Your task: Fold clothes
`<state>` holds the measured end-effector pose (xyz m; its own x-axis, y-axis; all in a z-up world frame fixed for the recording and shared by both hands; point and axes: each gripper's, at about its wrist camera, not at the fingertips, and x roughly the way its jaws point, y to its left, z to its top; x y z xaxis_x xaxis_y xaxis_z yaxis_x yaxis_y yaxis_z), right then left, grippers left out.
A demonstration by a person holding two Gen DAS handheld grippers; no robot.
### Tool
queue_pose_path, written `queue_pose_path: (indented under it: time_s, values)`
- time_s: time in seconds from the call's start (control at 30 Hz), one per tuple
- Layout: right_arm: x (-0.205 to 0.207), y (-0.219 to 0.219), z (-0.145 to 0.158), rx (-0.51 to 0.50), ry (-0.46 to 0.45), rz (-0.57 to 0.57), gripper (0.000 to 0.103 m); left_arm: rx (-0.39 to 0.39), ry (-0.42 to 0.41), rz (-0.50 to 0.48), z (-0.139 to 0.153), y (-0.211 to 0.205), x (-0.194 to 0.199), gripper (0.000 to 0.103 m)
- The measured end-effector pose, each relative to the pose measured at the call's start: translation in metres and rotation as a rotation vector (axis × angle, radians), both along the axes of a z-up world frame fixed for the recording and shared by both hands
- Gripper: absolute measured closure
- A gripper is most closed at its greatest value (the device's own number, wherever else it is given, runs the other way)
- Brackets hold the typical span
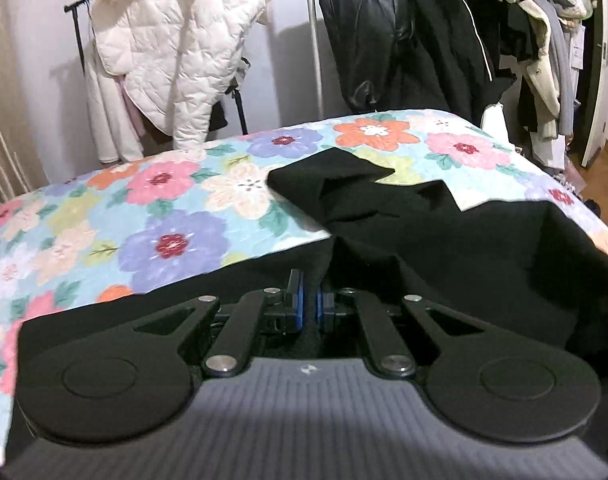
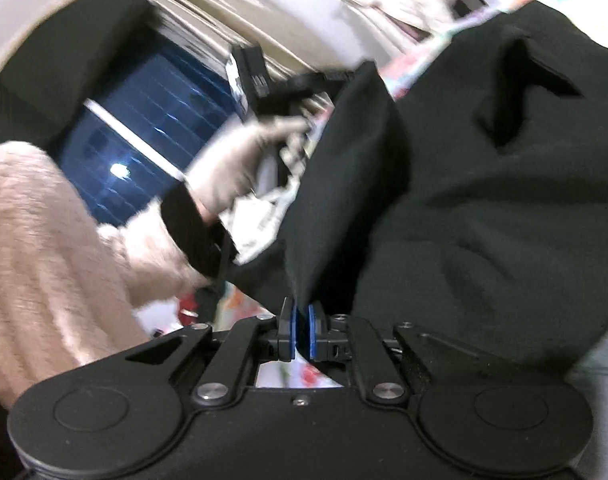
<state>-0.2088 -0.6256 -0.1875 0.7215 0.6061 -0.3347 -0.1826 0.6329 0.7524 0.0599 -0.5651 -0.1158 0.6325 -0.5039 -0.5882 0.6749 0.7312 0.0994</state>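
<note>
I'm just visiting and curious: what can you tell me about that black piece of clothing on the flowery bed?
The black garment looks like soft, matte knit fabric, plain and unprinted. It lies crumpled and partly lifted over the floral quilted bedspread, with folds and a pointed flap near its far edge. The left gripper and the right gripper each pinch an edge between blue pads. What kind of garment it is cannot be told.

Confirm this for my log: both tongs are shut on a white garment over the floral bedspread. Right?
Not quite: the garment is black, not white, as the left wrist view shows. Both the left tongs and right tongs are shut on it, over the floral bedspread.
</note>
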Motion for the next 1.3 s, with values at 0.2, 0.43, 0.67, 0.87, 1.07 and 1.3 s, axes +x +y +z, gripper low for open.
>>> queue_pose_path:
  time_s: [0.2, 0.43, 0.67, 0.87, 1.07, 1.3]
  values:
    - [0.001, -0.004, -0.017, -0.113, 0.169, -0.023, 0.094, 0.017, 0.024, -0.03, -0.023, -0.041, 0.012, 0.096]
    - [0.009, 0.013, 0.018, -0.131, 0.022, -0.083, 0.071, 0.025, 0.035, -0.063, -0.04, -0.047, 0.005, 0.037]
    - [0.058, 0.029, 0.022, -0.27, 0.074, -0.25, 0.062, -0.006, 0.063, -0.097, -0.023, -0.02, -0.006, 0.033]
    - [0.064, 0.031, 0.022, -0.394, 0.18, -0.358, 0.101, 0.094, -0.03, -0.144, -0.025, -0.002, -0.029, 0.033]
    - [0.062, 0.033, 0.024, -0.565, 0.265, -0.357, 0.1, 0.067, 0.006, -0.104, -0.012, 0.014, -0.019, 0.032]
    - [0.061, 0.031, 0.052, -0.511, 0.162, -0.391, 0.063, 0.085, 0.205, -0.106, -0.047, 0.01, 0.002, 0.019]
